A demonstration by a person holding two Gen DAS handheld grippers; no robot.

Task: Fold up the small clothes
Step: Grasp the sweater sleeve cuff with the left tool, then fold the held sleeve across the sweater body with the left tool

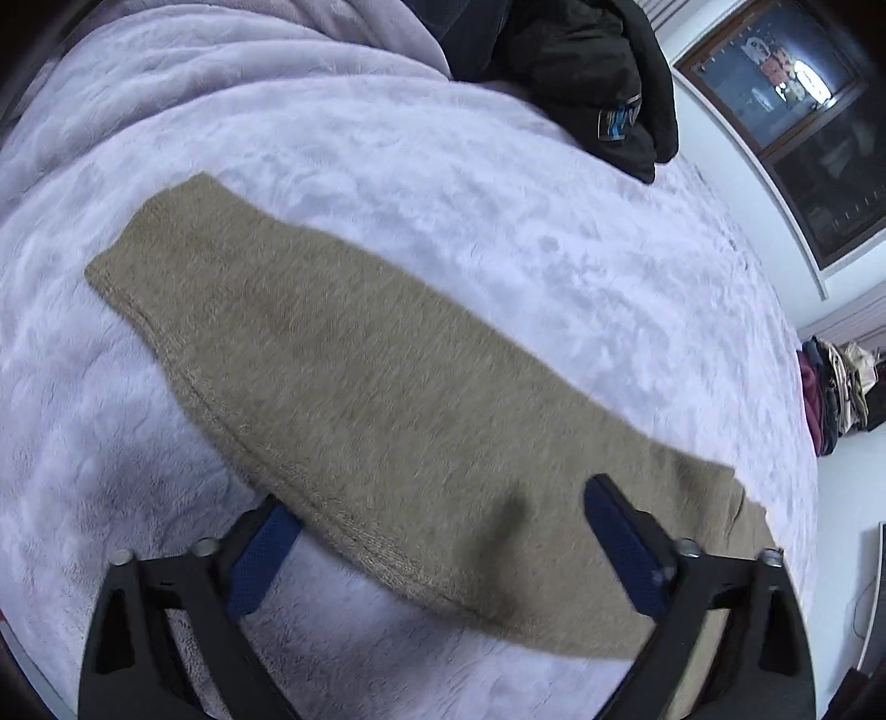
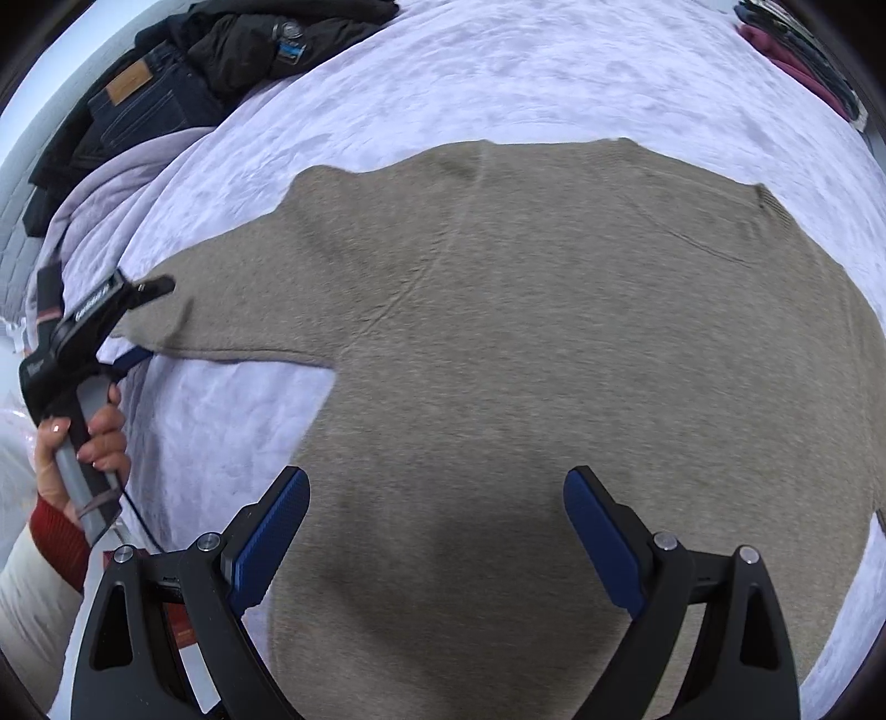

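While our left gripper (image 1: 443,531) and right gripper (image 2: 437,531) hang open, the sweater (image 2: 554,360) lies flat beneath us, with bare blanket (image 2: 498,83) around its edges.

Both wrist views look steeply down, close over the sweater (image 1: 387,387) – their shared ground.

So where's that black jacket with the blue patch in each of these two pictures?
Left wrist view: the black jacket lies at the top, right of centre, on the far part of the lilac blanket.
Right wrist view: the black jacket sits at the top left, beside folded jeans.
Shared landmark: the beige sweater spread on the blanket.
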